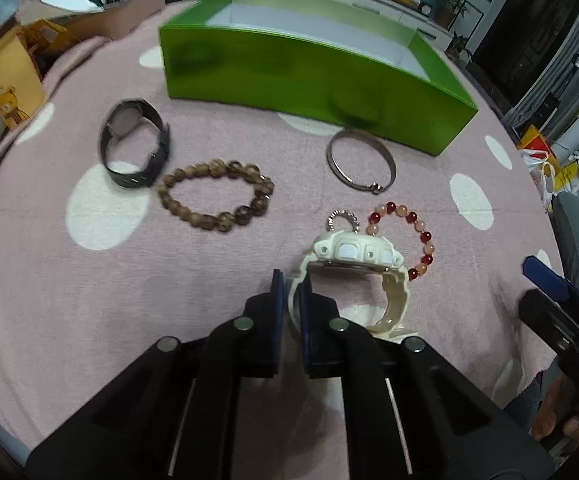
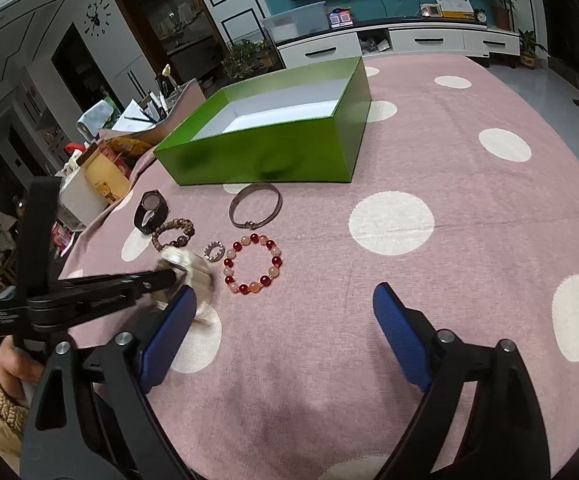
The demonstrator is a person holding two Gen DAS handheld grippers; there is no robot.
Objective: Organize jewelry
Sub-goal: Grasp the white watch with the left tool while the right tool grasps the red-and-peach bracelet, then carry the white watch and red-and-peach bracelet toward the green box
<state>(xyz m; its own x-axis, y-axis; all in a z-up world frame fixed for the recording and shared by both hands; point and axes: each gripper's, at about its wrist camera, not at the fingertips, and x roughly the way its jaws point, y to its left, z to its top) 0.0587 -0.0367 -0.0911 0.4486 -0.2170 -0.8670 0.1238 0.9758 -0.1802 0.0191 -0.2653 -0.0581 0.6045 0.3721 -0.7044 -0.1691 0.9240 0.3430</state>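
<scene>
My left gripper [image 1: 292, 280] is shut on the strap of a cream-white watch [image 1: 353, 256], also seen blurred in the right wrist view [image 2: 187, 266]. On the pink dotted cloth lie a black watch [image 1: 135, 144], a brown bead bracelet [image 1: 215, 194], a metal bangle [image 1: 361, 160], a small sparkly ring [image 1: 343, 220] and a red-and-peach bead bracelet [image 1: 403, 240]. An open green box [image 1: 309, 80] with a white inside stands behind them. My right gripper [image 2: 285, 332] is open and empty, low over the cloth, right of the left gripper [image 2: 161, 280].
Clutter lines the table's left edge: a yellow bear bag [image 1: 5, 92], papers and a cardboard tray [image 1: 89, 4]. Bags sit on the floor to the right [image 1: 545, 168]. A TV cabinet [image 2: 409, 40] stands beyond the table.
</scene>
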